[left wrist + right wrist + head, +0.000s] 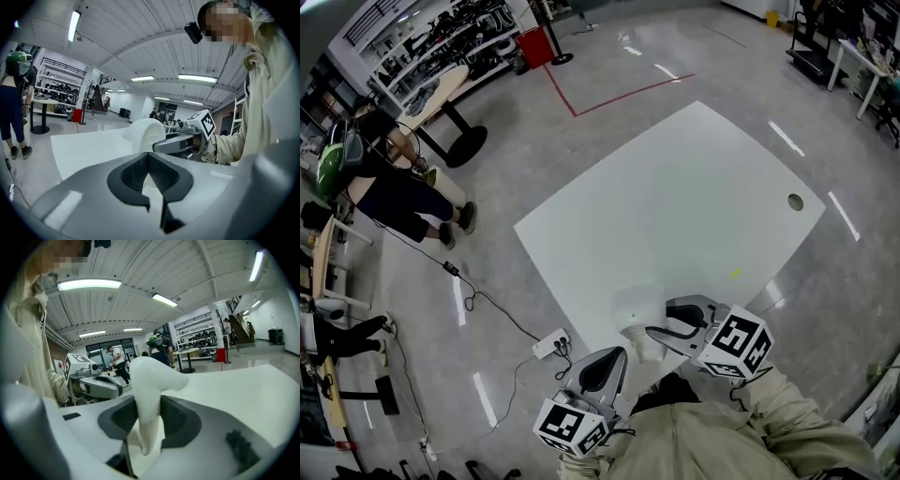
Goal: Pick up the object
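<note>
A white, smooth object with a rounded top and a narrow stem (641,344) is clamped between the pads of my right gripper (651,334) at the near edge of the white table (675,197). In the right gripper view the white object (146,390) stands upright between the dark pads of the right gripper (147,425), its stem pinched. My left gripper (612,356) hangs just left of it, off the table's near corner, its pads together with nothing in them. The left gripper view shows the left gripper (148,161) aimed at the white object (144,133) and the right gripper (174,143).
The table has a round hole (795,202) near its right edge and a small yellow-green mark (734,274). A power strip (549,347) with cables lies on the floor to the left. A person (394,187) stands far left by a round table (441,94).
</note>
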The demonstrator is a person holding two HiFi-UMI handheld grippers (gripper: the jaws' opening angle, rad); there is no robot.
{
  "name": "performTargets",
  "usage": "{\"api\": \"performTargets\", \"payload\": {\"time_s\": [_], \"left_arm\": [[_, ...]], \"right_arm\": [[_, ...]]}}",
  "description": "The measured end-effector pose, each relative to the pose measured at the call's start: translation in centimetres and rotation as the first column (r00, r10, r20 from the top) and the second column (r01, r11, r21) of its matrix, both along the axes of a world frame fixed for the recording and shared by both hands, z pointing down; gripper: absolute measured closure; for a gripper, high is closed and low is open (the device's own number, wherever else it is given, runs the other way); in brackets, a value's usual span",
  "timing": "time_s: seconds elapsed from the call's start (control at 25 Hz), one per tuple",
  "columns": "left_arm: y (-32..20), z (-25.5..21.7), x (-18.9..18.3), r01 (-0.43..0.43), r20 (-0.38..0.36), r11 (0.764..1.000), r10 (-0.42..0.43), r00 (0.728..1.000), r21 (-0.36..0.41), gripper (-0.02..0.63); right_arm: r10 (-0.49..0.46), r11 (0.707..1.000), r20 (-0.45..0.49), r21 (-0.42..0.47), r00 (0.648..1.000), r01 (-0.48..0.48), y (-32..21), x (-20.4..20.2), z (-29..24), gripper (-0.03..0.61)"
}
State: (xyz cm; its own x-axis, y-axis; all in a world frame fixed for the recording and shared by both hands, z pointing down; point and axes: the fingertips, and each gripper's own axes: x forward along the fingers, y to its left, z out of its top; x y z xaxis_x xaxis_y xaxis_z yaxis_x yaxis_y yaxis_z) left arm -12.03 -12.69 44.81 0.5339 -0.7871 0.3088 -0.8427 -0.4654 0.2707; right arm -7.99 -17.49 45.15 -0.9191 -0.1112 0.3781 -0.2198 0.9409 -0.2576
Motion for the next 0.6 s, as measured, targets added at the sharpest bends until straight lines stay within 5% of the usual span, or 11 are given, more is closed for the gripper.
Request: {"api": "performTargets", "payload": {"time_s": [0.32,0.6], "left_arm": [[4.0,-2.5,1.6,-0.051,0.02,0.996,0.05,0.999,0.068,0.609],[12.8,-2.6,2.3,-0.073,0.057,0.993,0.068,0.996,0.092,0.609]], "right_arm": [[0.087,0.991,0.066,0.091,0.994,-0.093,3.9,2.4,-3.9,0.437],[0.139,0.977,0.132,0.143,0.981,-0.157,11.6,3.4,-6.0,0.437]]}}
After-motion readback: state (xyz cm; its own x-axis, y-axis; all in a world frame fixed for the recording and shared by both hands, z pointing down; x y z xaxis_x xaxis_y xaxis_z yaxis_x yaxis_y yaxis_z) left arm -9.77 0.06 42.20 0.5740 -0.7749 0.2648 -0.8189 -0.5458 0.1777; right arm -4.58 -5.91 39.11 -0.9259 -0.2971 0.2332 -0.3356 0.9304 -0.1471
